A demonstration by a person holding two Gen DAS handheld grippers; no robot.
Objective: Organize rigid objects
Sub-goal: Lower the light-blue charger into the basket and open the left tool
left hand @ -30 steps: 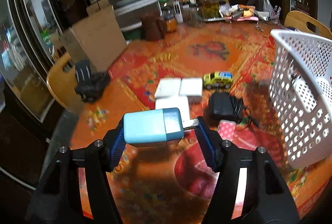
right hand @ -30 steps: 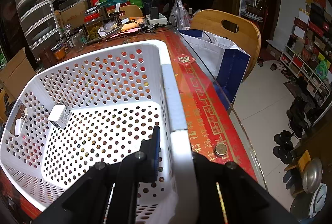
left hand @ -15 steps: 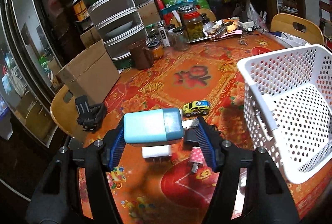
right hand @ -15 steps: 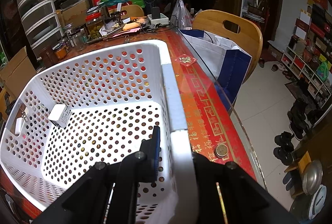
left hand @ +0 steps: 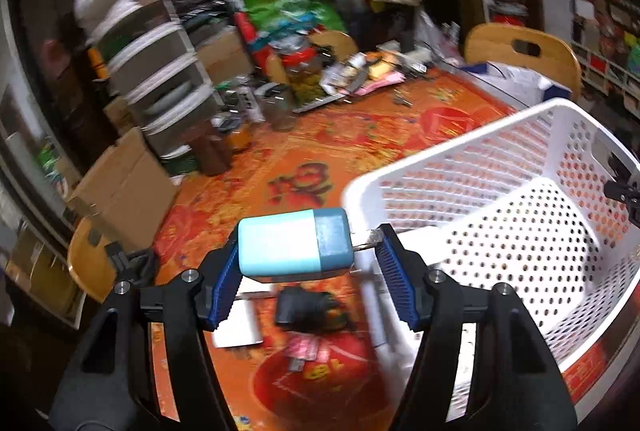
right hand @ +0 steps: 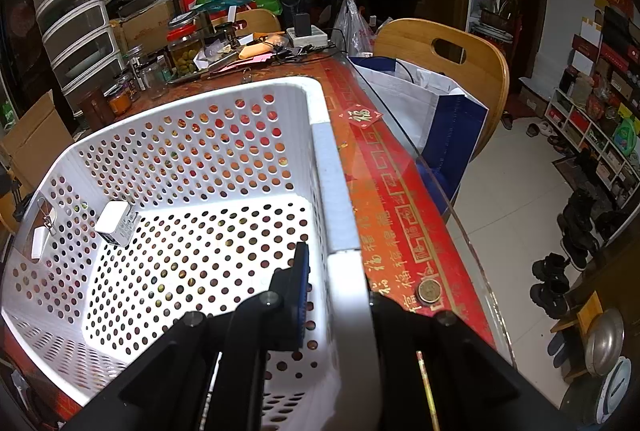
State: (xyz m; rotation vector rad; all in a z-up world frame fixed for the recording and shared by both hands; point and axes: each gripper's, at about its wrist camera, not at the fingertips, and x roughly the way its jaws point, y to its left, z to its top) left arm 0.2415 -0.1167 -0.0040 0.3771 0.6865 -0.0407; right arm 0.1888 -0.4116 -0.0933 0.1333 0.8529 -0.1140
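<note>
A two-tone blue charger block (left hand: pixel 295 244), pale at one end and darker teal at the other, hangs lengthwise between the left gripper's (left hand: pixel 304 271) jaws, metal prongs pointing toward the white perforated basket (left hand: pixel 520 231). The basket sits on the tabletop (left hand: pixel 304 171), its rim clamped by the right gripper (right hand: pixel 340 295). Inside, a white adapter (right hand: pixel 117 224) lies by the far wall. A black adapter (left hand: pixel 308 311) and white boxes (left hand: pixel 240 323) lie on the tabletop beside the basket.
</note>
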